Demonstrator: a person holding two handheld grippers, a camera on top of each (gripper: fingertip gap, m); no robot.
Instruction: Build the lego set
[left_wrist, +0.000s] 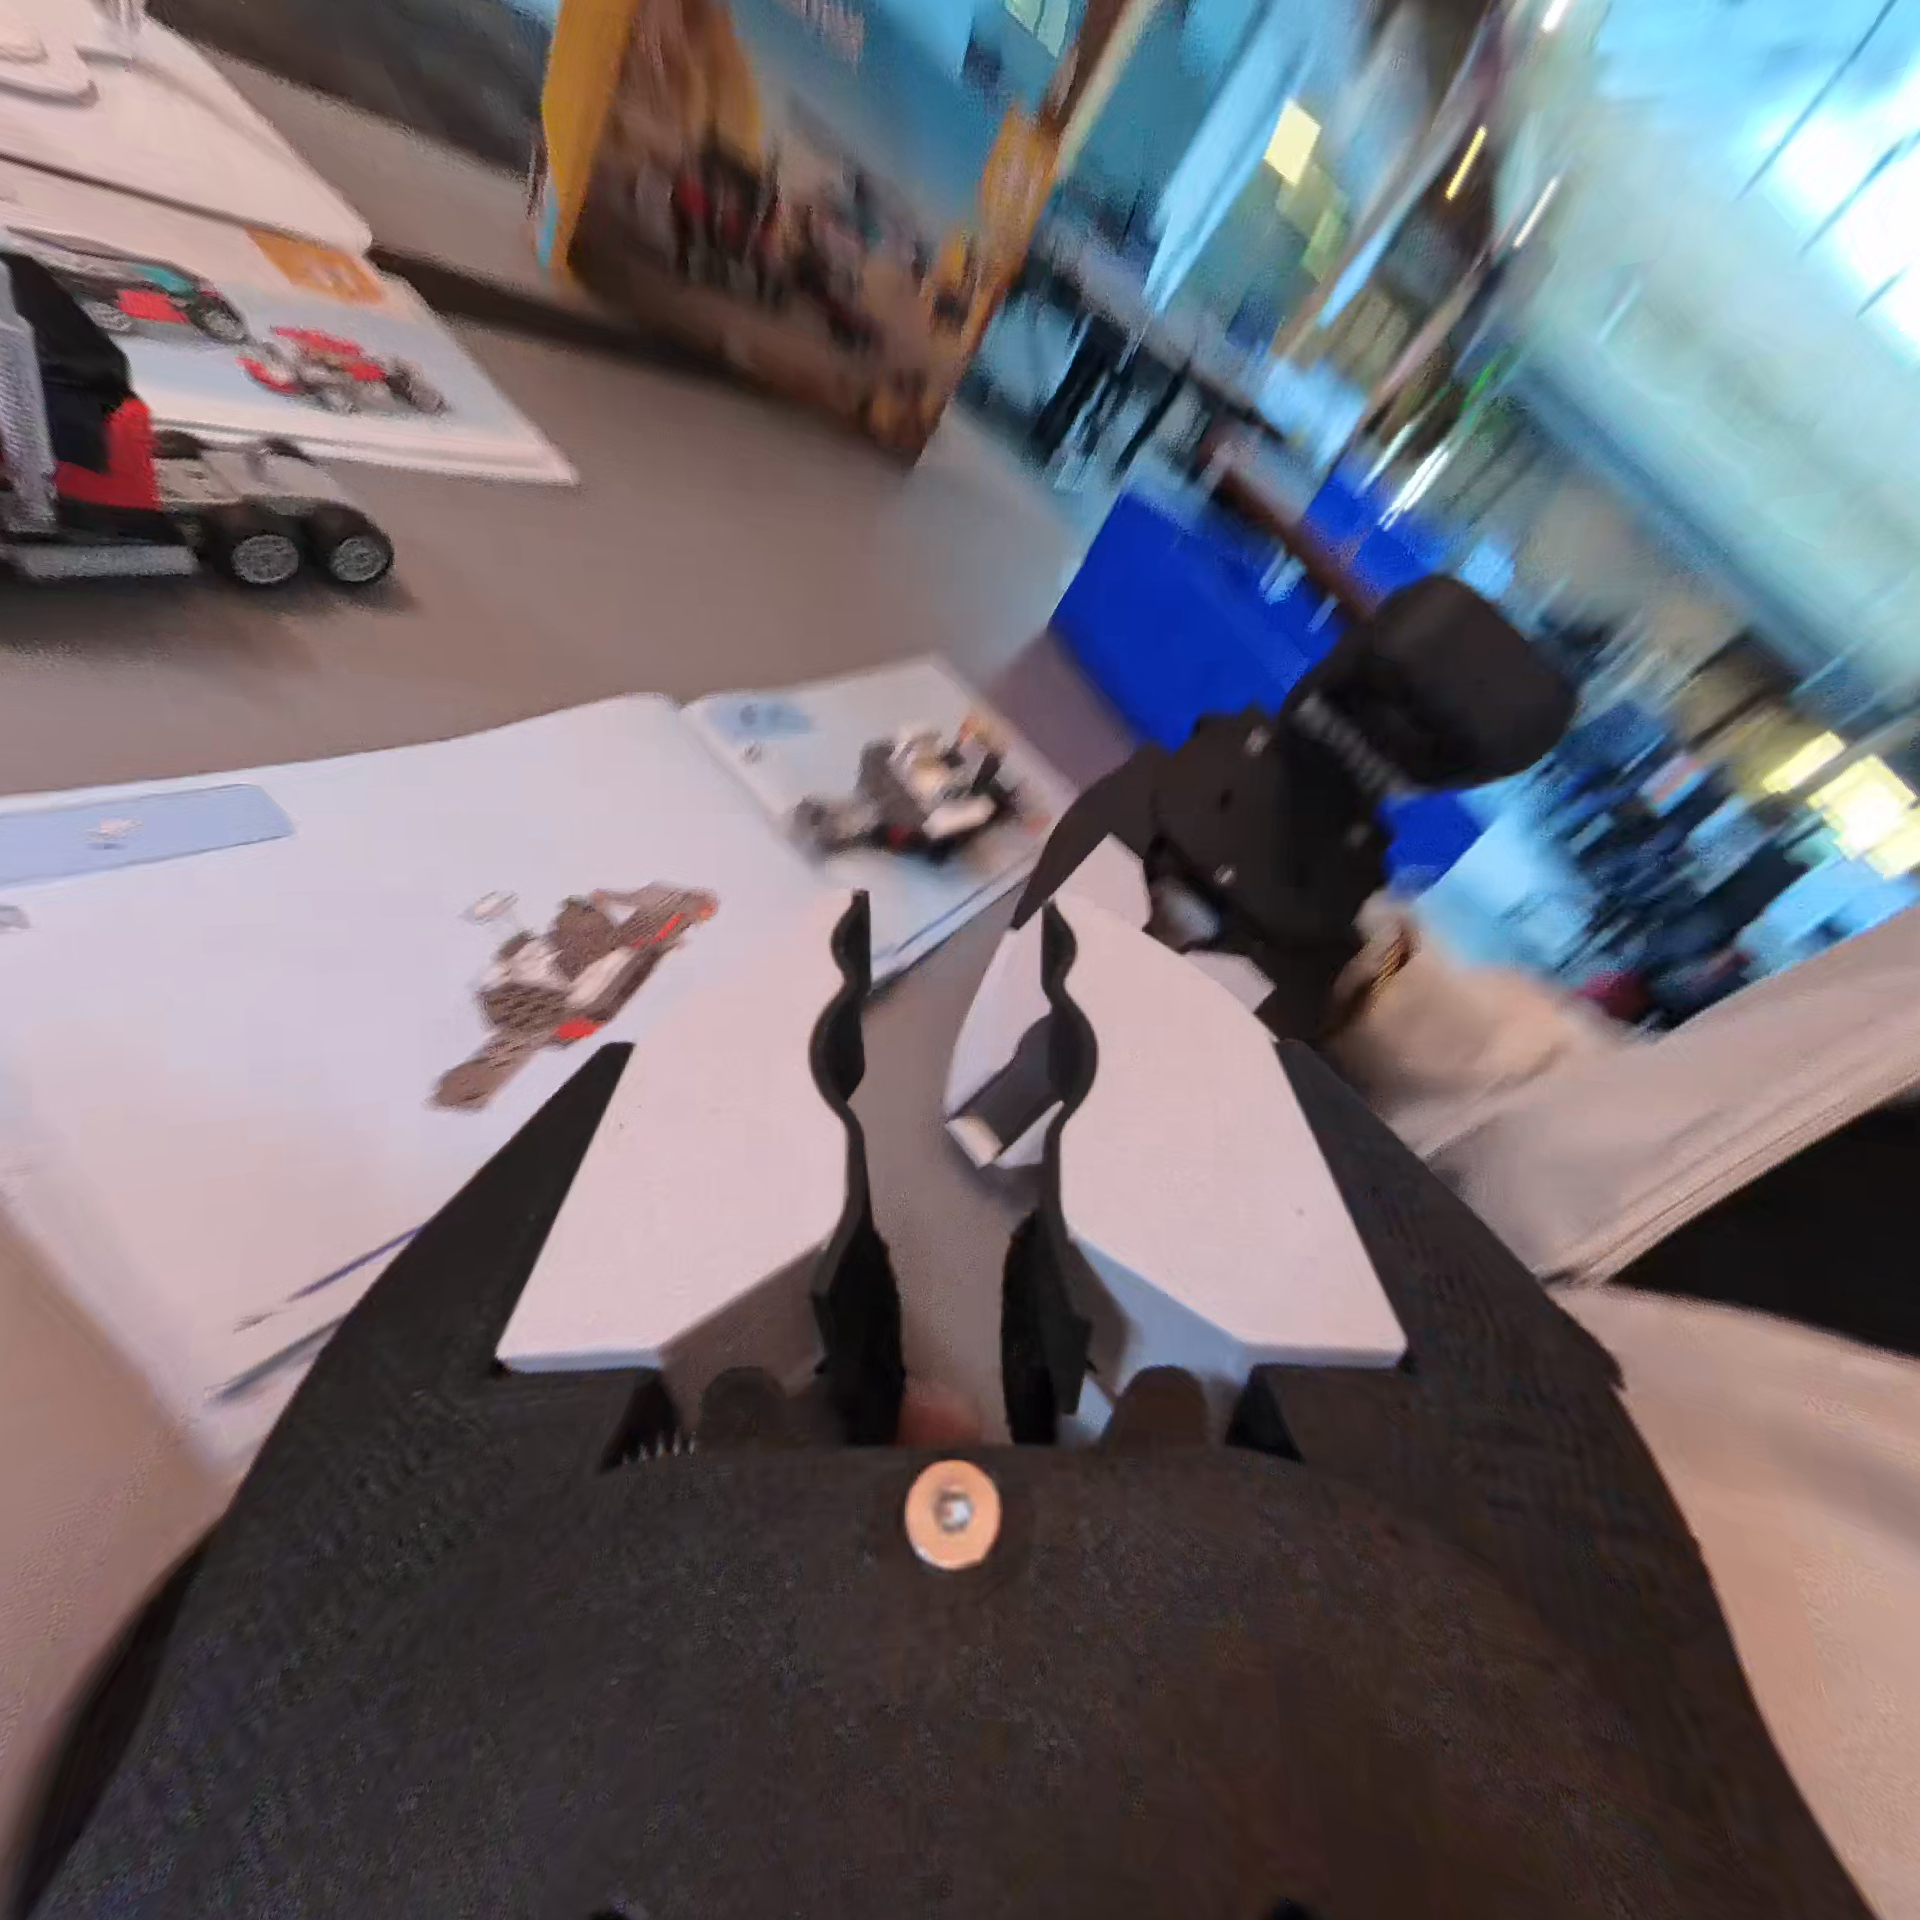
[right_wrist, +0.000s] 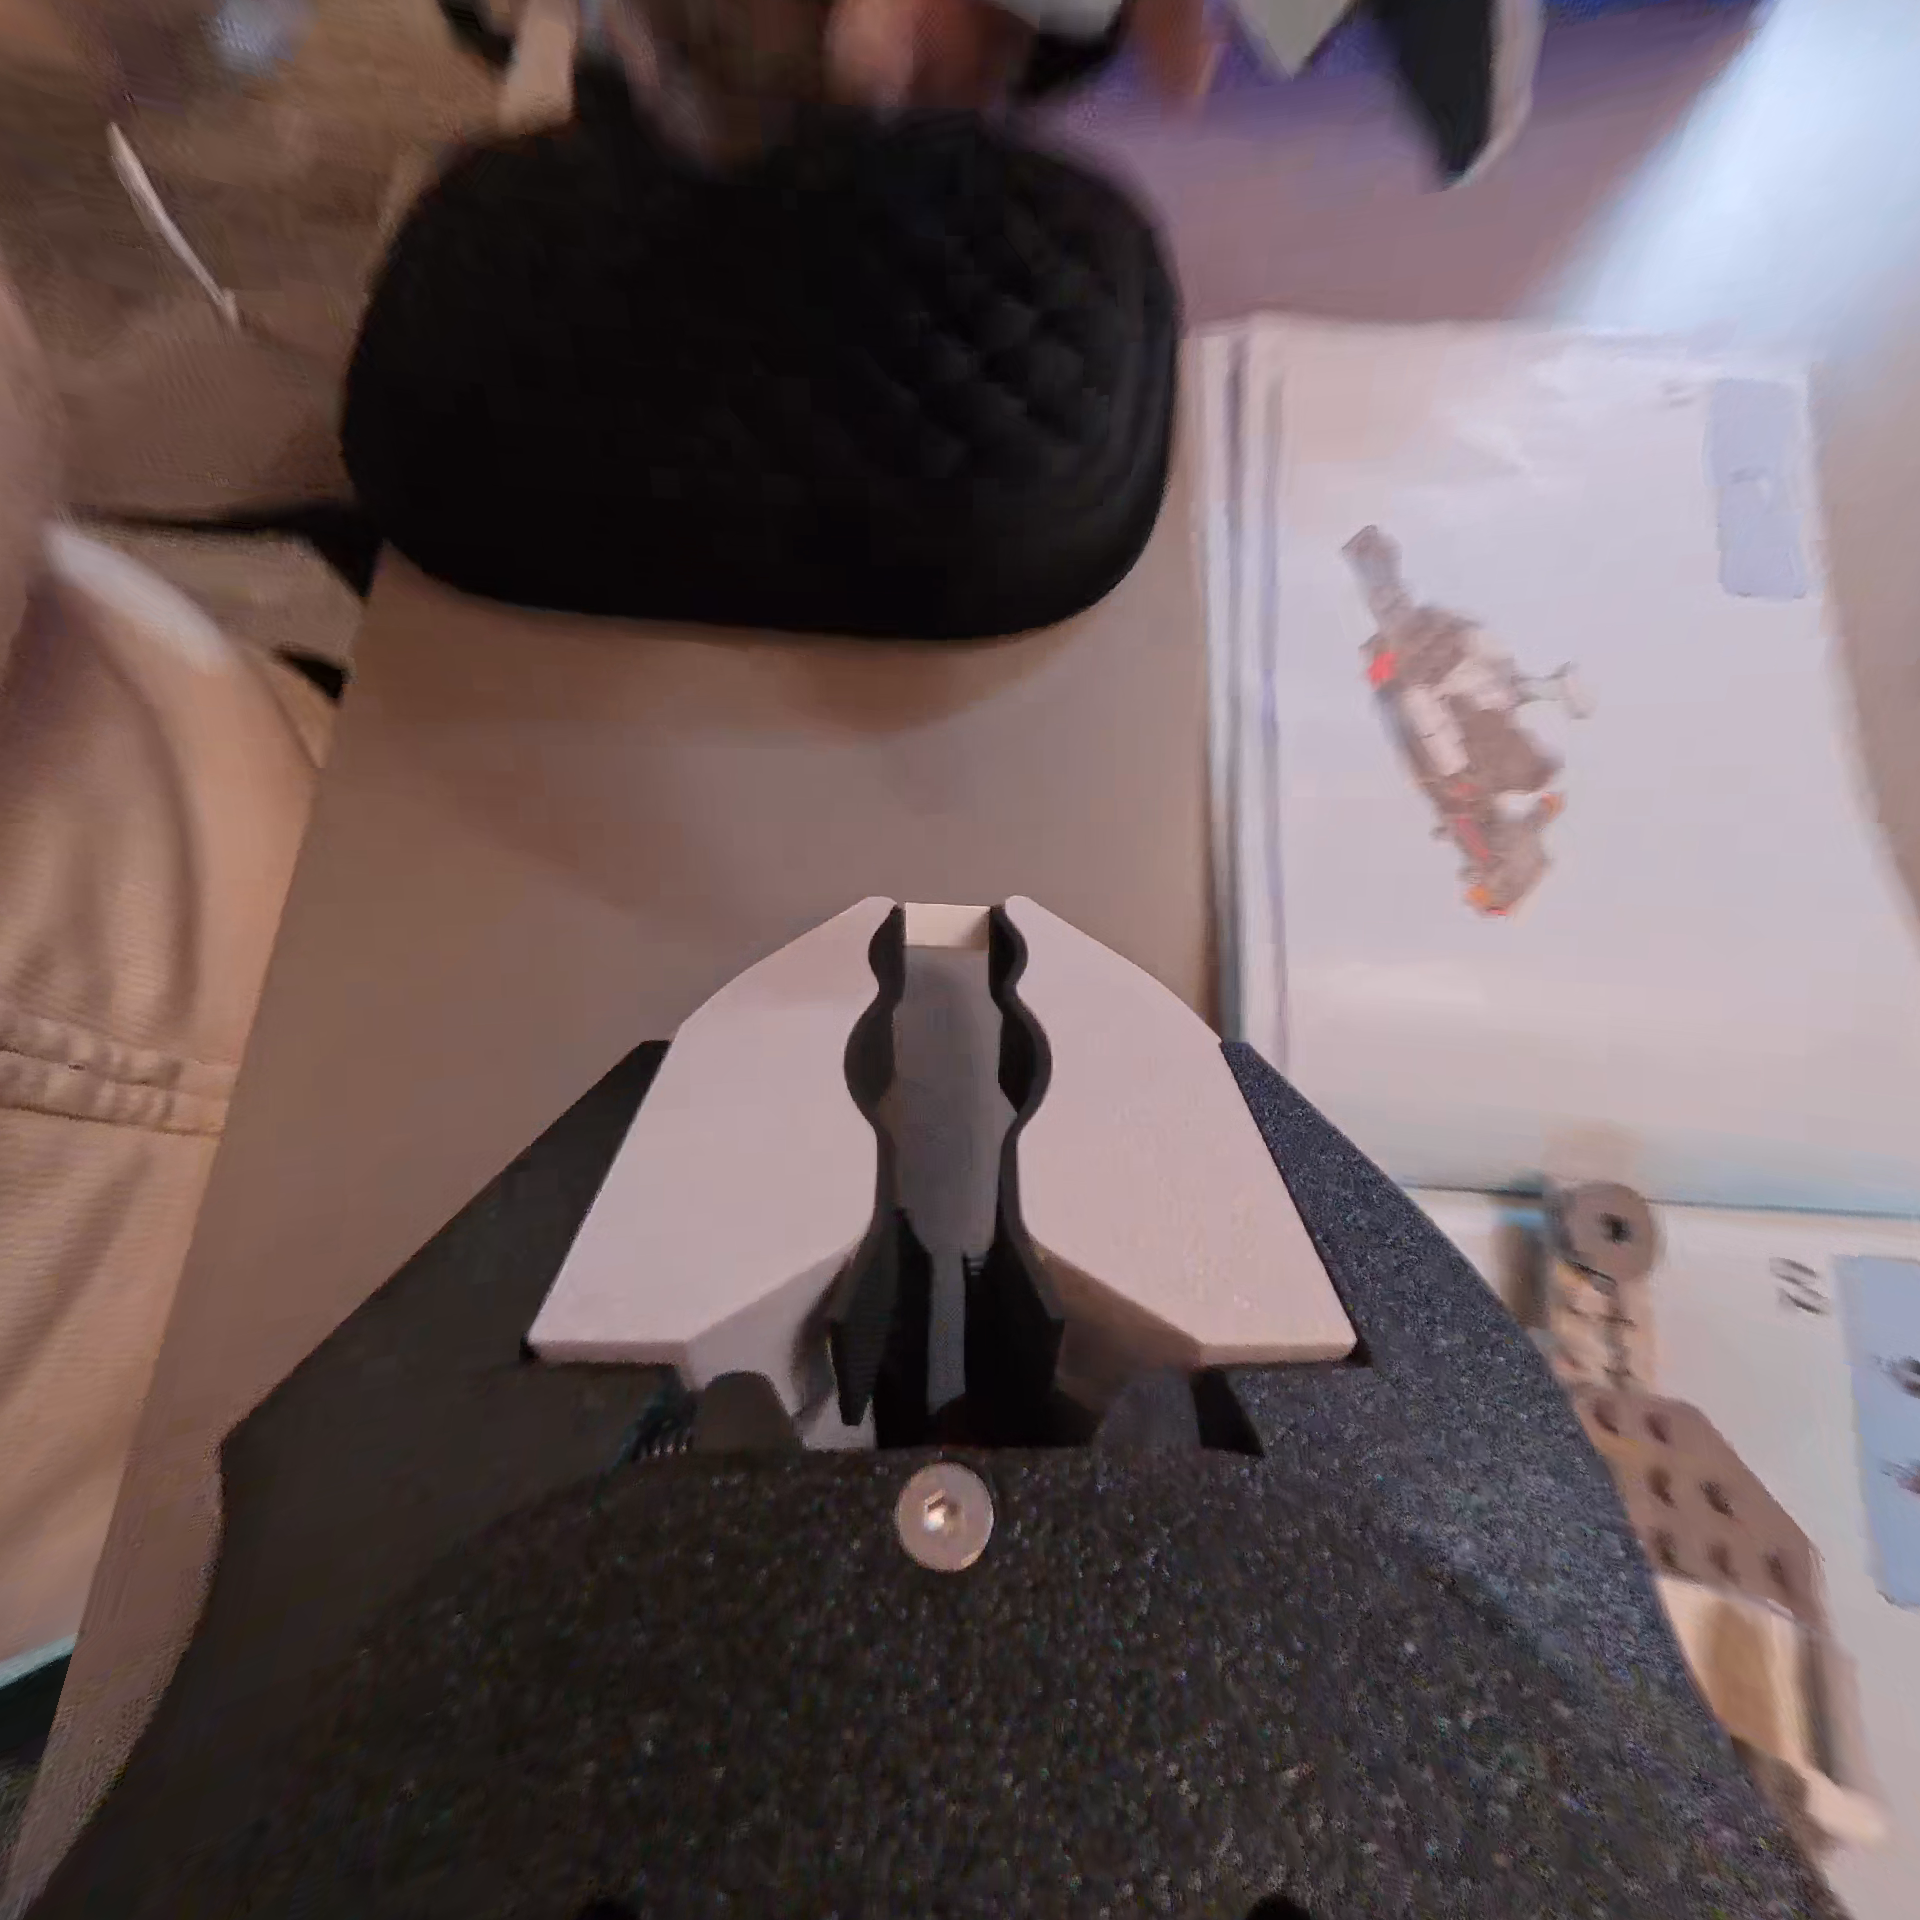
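Table: a grey-brown top (left_wrist: 644, 582) in the left wrist view, its far edge running off to the right.
Room beyond: wide and heavily blurred, with pale blue daylight.
Lights: bright streaks high at the right (left_wrist: 1860, 197).
Panel: a deep blue block (left_wrist: 1174, 623) past the table edge.
Far furniture: too blurred to tell.

Two claws (left_wrist: 951, 935) (right_wrist: 943, 914), two instruction booklets (left_wrist: 312, 343) (left_wrist: 364, 935), one box (left_wrist: 790, 197), one built truck (left_wrist: 156, 499).
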